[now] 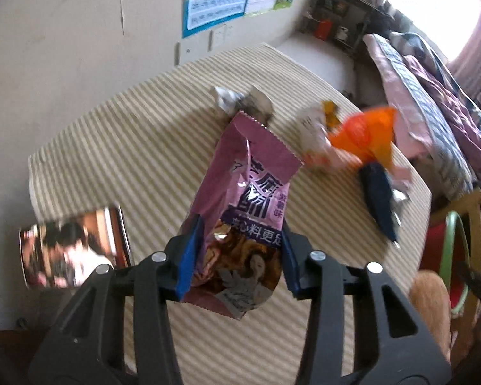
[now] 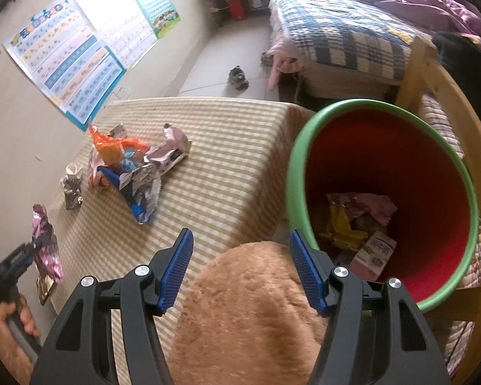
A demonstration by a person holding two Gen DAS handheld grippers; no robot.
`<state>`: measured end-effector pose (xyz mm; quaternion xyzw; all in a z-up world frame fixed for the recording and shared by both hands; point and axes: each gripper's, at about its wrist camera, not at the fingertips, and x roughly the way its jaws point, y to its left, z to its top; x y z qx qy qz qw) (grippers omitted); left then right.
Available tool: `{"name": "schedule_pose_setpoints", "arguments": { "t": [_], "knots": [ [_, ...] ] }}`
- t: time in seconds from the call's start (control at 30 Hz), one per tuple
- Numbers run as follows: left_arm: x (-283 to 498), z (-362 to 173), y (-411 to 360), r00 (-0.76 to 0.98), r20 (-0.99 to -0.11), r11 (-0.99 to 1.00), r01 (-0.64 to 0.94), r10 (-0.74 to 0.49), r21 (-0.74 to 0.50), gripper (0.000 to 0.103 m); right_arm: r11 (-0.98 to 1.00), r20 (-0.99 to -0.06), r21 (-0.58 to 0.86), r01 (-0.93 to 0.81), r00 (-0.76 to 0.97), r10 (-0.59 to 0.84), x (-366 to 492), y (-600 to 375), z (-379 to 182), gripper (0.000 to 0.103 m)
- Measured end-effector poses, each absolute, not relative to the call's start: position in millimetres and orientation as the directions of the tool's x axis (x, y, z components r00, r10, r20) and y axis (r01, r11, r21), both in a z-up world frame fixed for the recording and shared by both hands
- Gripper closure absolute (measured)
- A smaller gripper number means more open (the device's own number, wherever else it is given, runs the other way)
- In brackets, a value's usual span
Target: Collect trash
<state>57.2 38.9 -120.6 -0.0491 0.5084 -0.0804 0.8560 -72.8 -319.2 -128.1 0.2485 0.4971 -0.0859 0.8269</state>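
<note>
Two tongs are in view. Left tongs grip a purple snack packet between the blue pads, which press its lower sides; the packet stands up from the tongs and is clear of the striped worktop. In the right wrist view the same packet shows at the near left edge, and a hand holds the handle of that tool.

Right tongs stand fairly wide and hold nothing; beneath them lies a tan furry surface, which I cannot identify.

Near left on the worktop, in the left wrist view, lies a shiny tin on its side, blurred.

Further out, at mid worktop, sits a loose heap of wrappers: an orange wrapper, a blue packet and a silver-pink packet, touching or overlapping. One crumpled silver wrapper lies just beside the heap on its left.

Right of the worktop stands a red bin with a green rim. Its bottom holds a small carton, a yellow wrapper and a pink wrapper.

Beyond, a shoe lies on the floor, a bed with a checked cover stands far right, and posters hang on the far left wall.
</note>
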Motion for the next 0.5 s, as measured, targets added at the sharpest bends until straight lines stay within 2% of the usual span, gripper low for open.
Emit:
{"name": "schedule_pose_setpoints", "arguments": {
  "t": [0.33, 0.5],
  "knots": [
    [19, -146, 15, 0.353, -0.904, 0.967, 0.156, -0.243, -0.200, 0.060, 0.913, -0.846, 0.336, 0.230, 0.501, 0.185, -16, -271, -133, 0.042],
    [17, -145, 15, 0.355, -0.900, 0.966, 0.153, -0.251, -0.209, 0.054, 0.934, -0.845, 0.317, 0.164, 0.496, 0.200, 19, -245, -140, 0.042]
  ]
}}
